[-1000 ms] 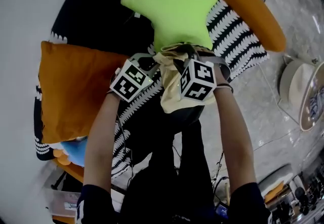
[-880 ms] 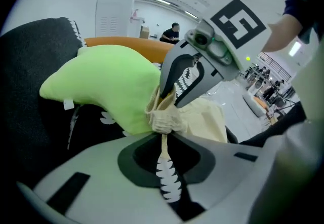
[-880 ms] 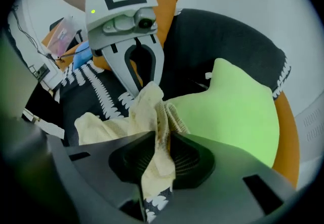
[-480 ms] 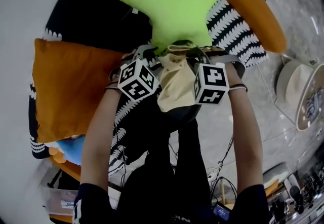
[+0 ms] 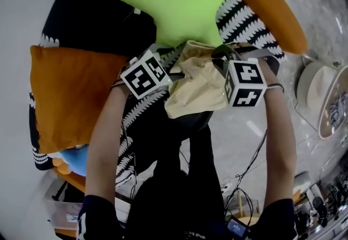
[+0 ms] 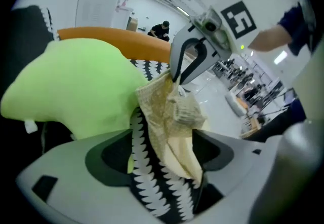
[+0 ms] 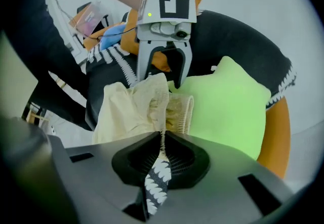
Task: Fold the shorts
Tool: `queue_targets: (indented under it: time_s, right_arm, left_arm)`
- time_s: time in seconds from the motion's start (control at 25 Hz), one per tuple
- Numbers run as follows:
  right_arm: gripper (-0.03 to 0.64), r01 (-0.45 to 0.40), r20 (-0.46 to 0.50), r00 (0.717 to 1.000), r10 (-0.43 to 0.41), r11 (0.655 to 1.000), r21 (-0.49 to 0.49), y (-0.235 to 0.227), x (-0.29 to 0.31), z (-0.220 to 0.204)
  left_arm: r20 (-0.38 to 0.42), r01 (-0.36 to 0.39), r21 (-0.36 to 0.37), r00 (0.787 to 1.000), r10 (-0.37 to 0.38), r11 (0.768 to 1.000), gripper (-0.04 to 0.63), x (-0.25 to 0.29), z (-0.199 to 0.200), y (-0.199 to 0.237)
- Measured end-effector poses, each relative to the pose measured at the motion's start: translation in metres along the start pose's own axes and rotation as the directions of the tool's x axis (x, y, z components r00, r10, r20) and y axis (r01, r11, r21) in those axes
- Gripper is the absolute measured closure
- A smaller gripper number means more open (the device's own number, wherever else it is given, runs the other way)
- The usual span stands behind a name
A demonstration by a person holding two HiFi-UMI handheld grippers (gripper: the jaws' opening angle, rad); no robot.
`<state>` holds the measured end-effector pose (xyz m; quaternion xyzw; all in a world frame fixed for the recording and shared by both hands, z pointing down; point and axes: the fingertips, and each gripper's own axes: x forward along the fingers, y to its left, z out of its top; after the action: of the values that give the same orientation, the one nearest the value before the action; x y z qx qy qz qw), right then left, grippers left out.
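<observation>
The cream shorts (image 5: 197, 86) hang bunched in front of the person's legs, between my two grippers. My right gripper (image 7: 162, 139) is shut on their ribbed waistband edge, and in the left gripper view that gripper (image 6: 177, 77) holds the cloth up from above. My left gripper (image 6: 162, 154) has just been opening: its jaws stand wide apart, and the shorts (image 6: 171, 116) drape loosely between them without being pinched. In the right gripper view the left gripper (image 7: 163, 78) straddles the far top of the shorts (image 7: 134, 109).
A lime-green star pillow (image 5: 174, 2) lies just beyond the shorts on a black seat with a black-and-white patterned throw (image 5: 247, 21). An orange square pillow (image 5: 70, 98) is at the left, a long orange cushion (image 5: 261, 0) at the upper right. At the right is grey floor (image 5: 304, 32).
The left gripper's jaws have opened and let go of the shorts. The right gripper has moved right with the waistband, and the shorts are spread wider between the two.
</observation>
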<state>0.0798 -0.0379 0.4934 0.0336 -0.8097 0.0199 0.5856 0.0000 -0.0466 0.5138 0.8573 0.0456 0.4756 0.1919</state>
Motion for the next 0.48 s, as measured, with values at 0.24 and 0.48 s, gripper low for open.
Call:
queue_targets:
  time_s: [0.24, 0.48]
  right_arm:
    - [0.574, -0.005, 0.057, 0.998, 0.001, 0.998, 0.061, -0.003, -0.009, -0.006]
    - [0.575, 0.030, -0.024, 0.999, -0.034, 0.987, -0.158, 0.012, -0.024, -0.013]
  left_arm:
    - [0.097, 0.066, -0.094, 0.994, -0.057, 0.993, 0.184, 0.004, 0.038, 0.004]
    - [0.186, 0.279, -0.132, 0.950, -0.253, 0.951, 0.362, 0.012, 0.061, -0.012]
